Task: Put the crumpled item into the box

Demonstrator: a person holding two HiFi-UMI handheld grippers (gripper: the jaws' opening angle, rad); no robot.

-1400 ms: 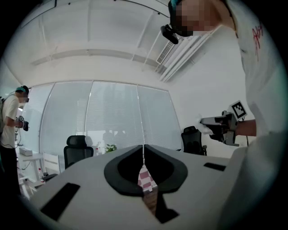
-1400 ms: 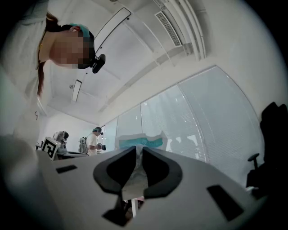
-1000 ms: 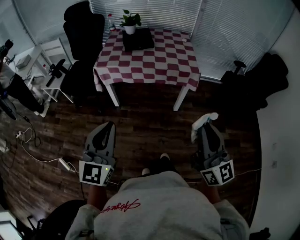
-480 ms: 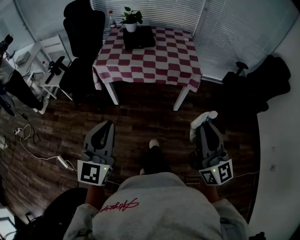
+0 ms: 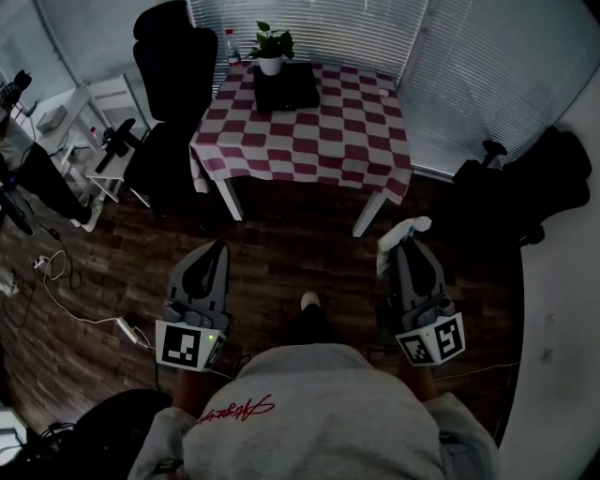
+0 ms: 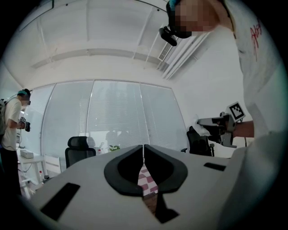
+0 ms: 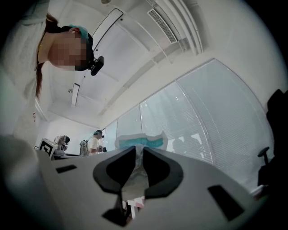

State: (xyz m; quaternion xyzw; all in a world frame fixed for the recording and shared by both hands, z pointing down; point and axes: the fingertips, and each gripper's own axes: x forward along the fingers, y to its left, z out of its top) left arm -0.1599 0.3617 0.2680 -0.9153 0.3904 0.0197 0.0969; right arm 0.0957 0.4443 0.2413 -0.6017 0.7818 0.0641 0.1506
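Where blinds [image 5: 319, 28] cover windows, a dark box [image 5: 288, 89] tops the checkered table [image 5: 319, 142].

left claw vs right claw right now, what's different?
Load: the left claw holds nothing, while the right claw grips the crumpled item.
Jaws: the left claw's meet edge to edge; the right claw's are held slightly apart by the item.
Tip: in the head view the left claw's is bare; the item pokes past the right claw's.
Shared: both point toward the checkered table from over the wood floor.
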